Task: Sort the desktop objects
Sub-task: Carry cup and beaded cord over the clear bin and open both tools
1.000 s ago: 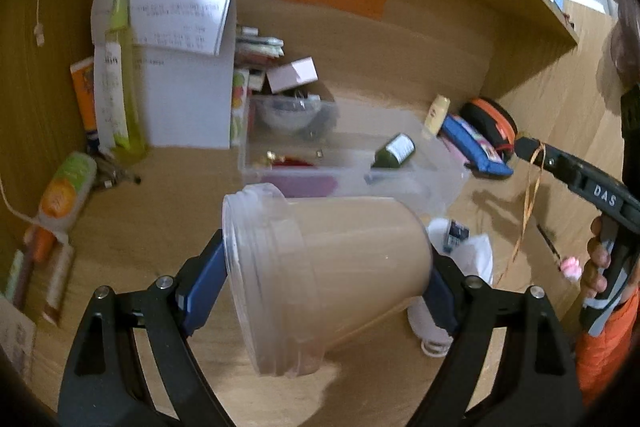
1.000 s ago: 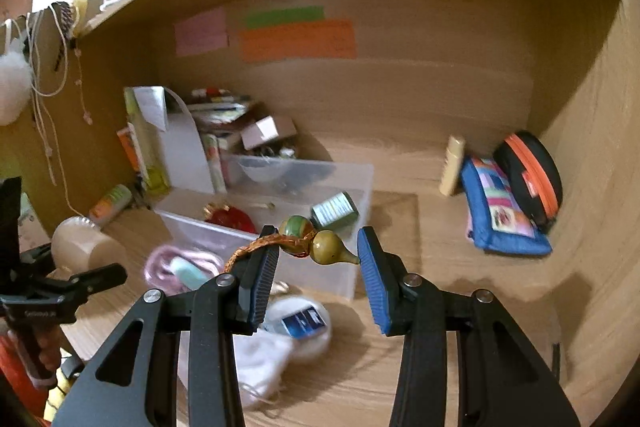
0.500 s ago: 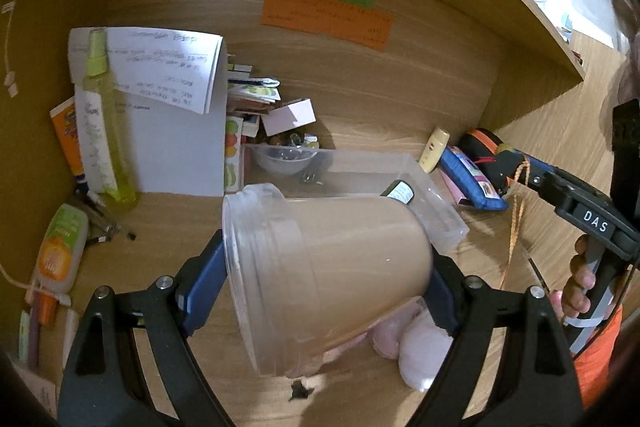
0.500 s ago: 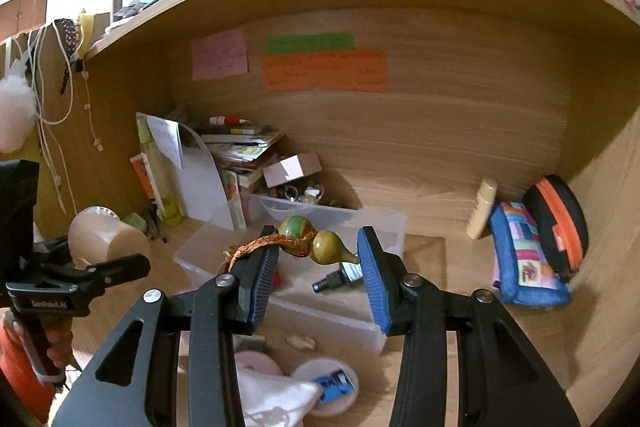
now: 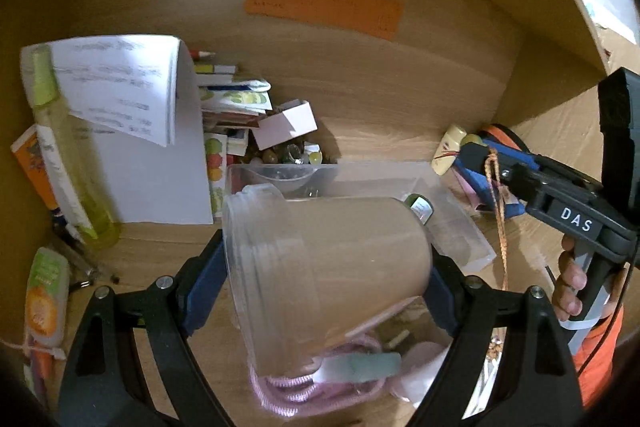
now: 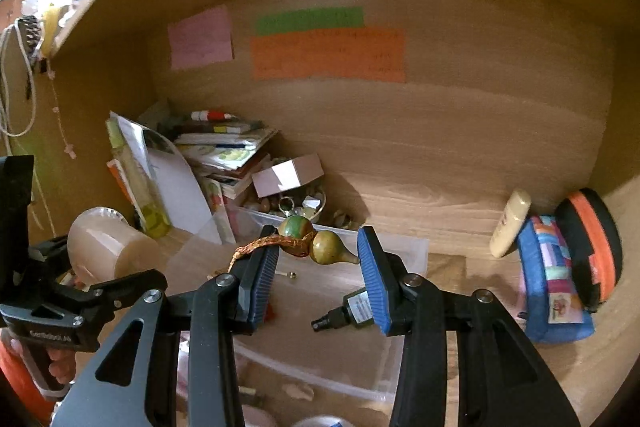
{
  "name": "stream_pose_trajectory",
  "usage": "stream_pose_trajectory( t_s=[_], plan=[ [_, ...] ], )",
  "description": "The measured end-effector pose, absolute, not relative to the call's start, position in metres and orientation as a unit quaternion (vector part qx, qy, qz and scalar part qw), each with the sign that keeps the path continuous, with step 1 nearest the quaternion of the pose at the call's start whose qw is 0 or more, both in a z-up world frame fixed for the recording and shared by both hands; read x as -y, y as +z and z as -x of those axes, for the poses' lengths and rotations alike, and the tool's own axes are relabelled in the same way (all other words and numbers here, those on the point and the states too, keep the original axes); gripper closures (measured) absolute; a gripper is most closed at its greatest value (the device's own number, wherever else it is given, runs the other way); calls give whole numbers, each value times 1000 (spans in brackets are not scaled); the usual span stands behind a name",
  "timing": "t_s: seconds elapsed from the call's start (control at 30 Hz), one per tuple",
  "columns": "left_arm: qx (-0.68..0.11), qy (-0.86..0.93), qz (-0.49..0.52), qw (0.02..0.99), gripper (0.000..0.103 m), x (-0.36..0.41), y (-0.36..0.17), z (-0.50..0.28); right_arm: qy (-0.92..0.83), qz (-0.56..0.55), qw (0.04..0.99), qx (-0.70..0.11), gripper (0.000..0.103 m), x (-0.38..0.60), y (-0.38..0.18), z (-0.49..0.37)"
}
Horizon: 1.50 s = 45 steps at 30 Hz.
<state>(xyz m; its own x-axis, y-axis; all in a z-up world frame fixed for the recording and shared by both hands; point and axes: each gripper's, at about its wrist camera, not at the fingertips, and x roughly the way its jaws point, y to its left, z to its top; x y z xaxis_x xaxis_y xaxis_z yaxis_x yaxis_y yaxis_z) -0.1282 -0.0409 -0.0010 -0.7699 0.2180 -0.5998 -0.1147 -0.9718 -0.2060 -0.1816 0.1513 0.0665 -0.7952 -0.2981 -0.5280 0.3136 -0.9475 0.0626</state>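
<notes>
Left tool (image 5: 326, 283) clamped on cup (image 5: 320, 267), held sideways; right tool (image 6: 318, 267) pinching gourd charm (image 6: 316, 241).

A wooden desk (image 6: 460, 211) with a wooden back wall carries everything. On its left side stand a yellow-green bottle (image 5: 68, 167) and a white paper holder (image 5: 152, 163), with a stack of books (image 6: 228, 151) just beside them, and a green-orange tube (image 5: 46, 295) lies nearer. In the middle rests a clear plastic box (image 6: 400, 251); far right a cream tube (image 6: 512, 223) leans by a blue pouch (image 6: 552, 279) and a black-orange case (image 6: 592, 251), and a pink cord (image 5: 316, 387) lies near.
</notes>
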Motion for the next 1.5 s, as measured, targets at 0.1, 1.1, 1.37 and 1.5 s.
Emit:
stream_pose_trajectory(
  t_s=[0.1, 1.1, 1.37, 1.5],
  plan=[
    [78, 931, 344, 92, 17, 38, -10, 141, -941, -297, 163, -6, 66, -150, 53, 198],
    [28, 918, 383, 101, 28, 14, -34, 177, -896, -397, 189, -63, 65, -133, -25, 228],
    [41, 918, 384, 91, 24, 27, -29, 166, -894, -395, 174, -119, 32, -123, -27, 219],
    [45, 923, 372, 85, 19, 35, -22, 156, -894, -390, 159, -153, 31, -120, -22, 214]
  ],
)
